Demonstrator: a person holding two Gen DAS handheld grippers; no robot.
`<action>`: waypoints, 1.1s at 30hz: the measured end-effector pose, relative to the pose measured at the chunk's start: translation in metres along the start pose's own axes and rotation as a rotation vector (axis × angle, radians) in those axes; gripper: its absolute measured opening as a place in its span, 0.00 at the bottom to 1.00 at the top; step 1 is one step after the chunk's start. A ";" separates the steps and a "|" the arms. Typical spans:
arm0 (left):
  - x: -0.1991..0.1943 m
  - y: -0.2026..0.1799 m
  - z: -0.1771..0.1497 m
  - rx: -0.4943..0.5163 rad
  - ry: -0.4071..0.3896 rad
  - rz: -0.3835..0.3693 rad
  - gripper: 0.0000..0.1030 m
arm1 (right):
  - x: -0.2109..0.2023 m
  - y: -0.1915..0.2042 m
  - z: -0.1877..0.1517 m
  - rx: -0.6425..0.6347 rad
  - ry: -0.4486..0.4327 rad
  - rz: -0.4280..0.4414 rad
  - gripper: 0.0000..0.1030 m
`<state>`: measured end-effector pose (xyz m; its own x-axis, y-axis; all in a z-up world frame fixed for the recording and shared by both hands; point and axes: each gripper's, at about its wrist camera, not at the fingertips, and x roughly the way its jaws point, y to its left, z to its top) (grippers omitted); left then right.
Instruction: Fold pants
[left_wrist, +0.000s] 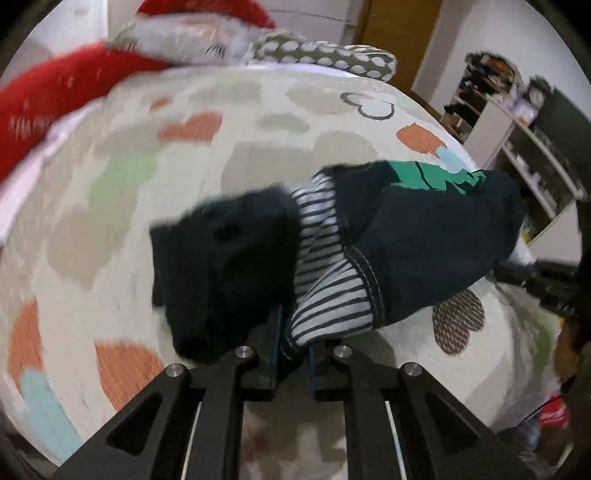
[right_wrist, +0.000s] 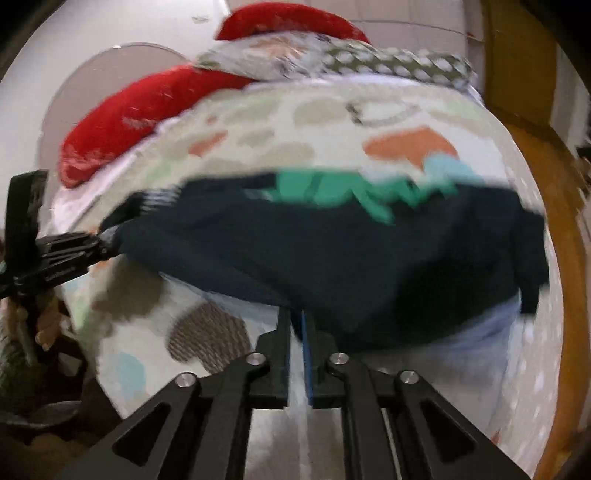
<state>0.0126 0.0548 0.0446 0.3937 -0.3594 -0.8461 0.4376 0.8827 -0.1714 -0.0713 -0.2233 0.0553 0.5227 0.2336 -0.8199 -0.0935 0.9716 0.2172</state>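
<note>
Dark navy pants (left_wrist: 424, 236) with a striped white lining and a green print hang over the bed. My left gripper (left_wrist: 291, 350) is shut on the striped lining and dark cloth at one end. In the right wrist view the pants (right_wrist: 332, 258) stretch across, blurred. My right gripper (right_wrist: 295, 332) is shut on their lower edge. The left gripper (right_wrist: 99, 243) shows at the far left of that view, pinching the pants' other end. The right gripper's black body (left_wrist: 546, 284) shows at the right edge of the left wrist view.
A bed with a heart-patterned cover (left_wrist: 147, 184) lies below. Red pillows (left_wrist: 55, 96) and a dotted pillow (left_wrist: 325, 55) sit at its head. A shelf unit (left_wrist: 517, 140) stands to the right. A wooden door frame (right_wrist: 517, 55) is at the back.
</note>
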 end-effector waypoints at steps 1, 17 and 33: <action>-0.008 0.005 -0.005 -0.024 -0.005 -0.027 0.13 | 0.000 -0.002 -0.007 0.022 0.008 -0.006 0.10; 0.011 0.070 0.026 -0.284 -0.094 -0.151 0.89 | -0.042 -0.062 -0.077 0.406 -0.140 0.063 0.58; 0.004 0.131 0.026 -0.423 -0.034 0.033 0.47 | -0.033 -0.054 -0.060 0.427 -0.121 -0.007 0.58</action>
<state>0.0921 0.1612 0.0318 0.4315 -0.3327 -0.8386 0.0565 0.9377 -0.3429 -0.1345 -0.2816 0.0384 0.6201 0.1960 -0.7597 0.2561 0.8647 0.4321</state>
